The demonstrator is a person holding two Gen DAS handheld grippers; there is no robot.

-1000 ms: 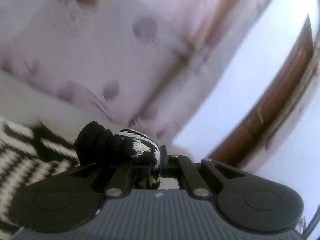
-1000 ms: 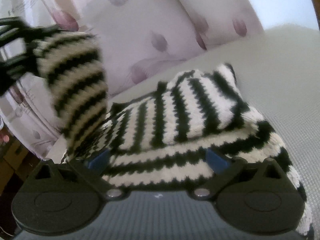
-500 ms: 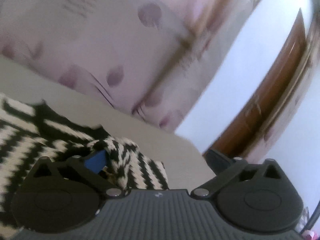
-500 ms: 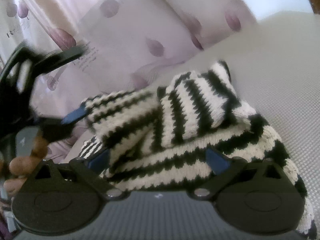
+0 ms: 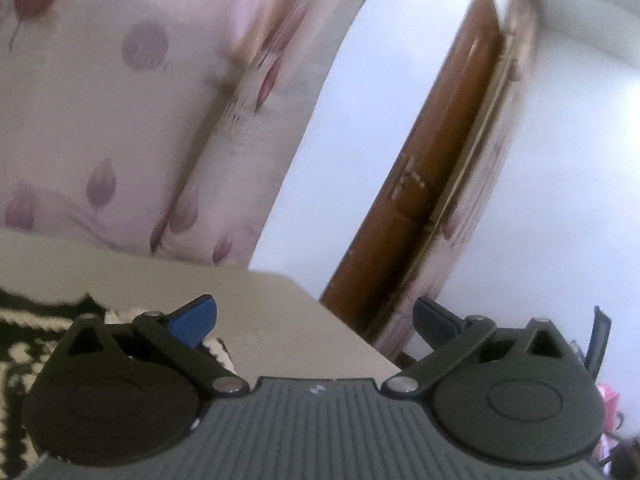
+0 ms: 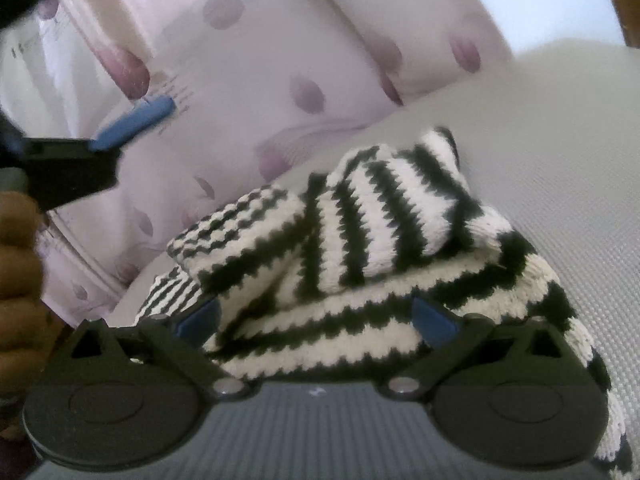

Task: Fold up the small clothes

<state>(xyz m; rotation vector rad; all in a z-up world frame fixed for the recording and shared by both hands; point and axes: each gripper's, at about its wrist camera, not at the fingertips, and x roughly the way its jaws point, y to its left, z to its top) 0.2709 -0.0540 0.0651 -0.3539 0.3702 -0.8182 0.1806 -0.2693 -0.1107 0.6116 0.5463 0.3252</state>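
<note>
The striped knit sweater (image 6: 360, 264) is lying on the pale grey bed surface (image 6: 560, 160), bunched and partly folded, with one sleeve (image 6: 240, 236) laid across its body and another folded flap (image 6: 400, 208) sitting on top. It's black-and-cream stripes all over.

The right gripper (image 6: 316, 320) is sitting low right at the near edge of the sweater, jaws spread wide apart. A fold of the knit lies between its blue pads (image 6: 434, 320), but the pads don't look like they're pressing on it, more like straddling the edge.

The left gripper (image 5: 316, 316) is off the far-left side of the sweater, raised above it in the right wrist view, jaws wide apart with nothing between them. From its own camera you only see a bit of the sweater (image 5: 24, 344) down at its left finger, the rest is bare bed past the sweater's edge. A person's hand (image 6: 18, 280) is visible wrapped around that gripper's handle.

Behind the sweater there are pillows (image 6: 280, 60) with a purple leaf print, and beyond those a brown wooden door (image 5: 432, 168) against a white wall (image 5: 360, 120).
</note>
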